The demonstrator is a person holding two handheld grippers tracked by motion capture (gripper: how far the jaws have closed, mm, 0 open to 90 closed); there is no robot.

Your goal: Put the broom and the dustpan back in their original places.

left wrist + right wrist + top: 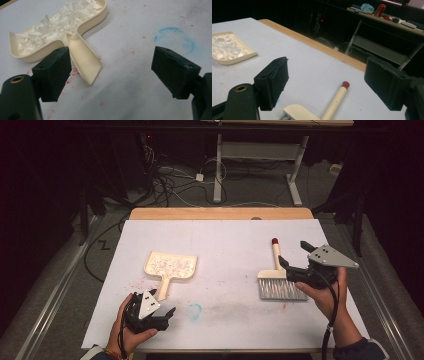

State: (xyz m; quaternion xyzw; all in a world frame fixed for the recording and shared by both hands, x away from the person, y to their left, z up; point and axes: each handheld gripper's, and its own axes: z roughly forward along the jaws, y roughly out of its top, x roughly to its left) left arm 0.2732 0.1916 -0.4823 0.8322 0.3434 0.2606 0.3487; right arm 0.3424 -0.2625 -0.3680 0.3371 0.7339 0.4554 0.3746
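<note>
Right tongs (296, 254) spread wide above brush (278, 281); left tongs (153, 309) spread beside dustpan (169, 266).

Cream dustpan (170, 266) flat on white table (225, 240), scraps inside. Brush (278, 282) lying right, just beside open right gripper (295, 260). Left gripper (155, 312) near dustpan handle, empty.

Left hand (131, 329): entered from the near edge, wrapped round the left gripper (167, 314), jaws spread wide apart with nothing between the pads. Right hand (327, 292): forearm angled in from the near right, gripper body gripped from below. Right gripper (295, 255): raised, jaws fully parted, empty
</note>
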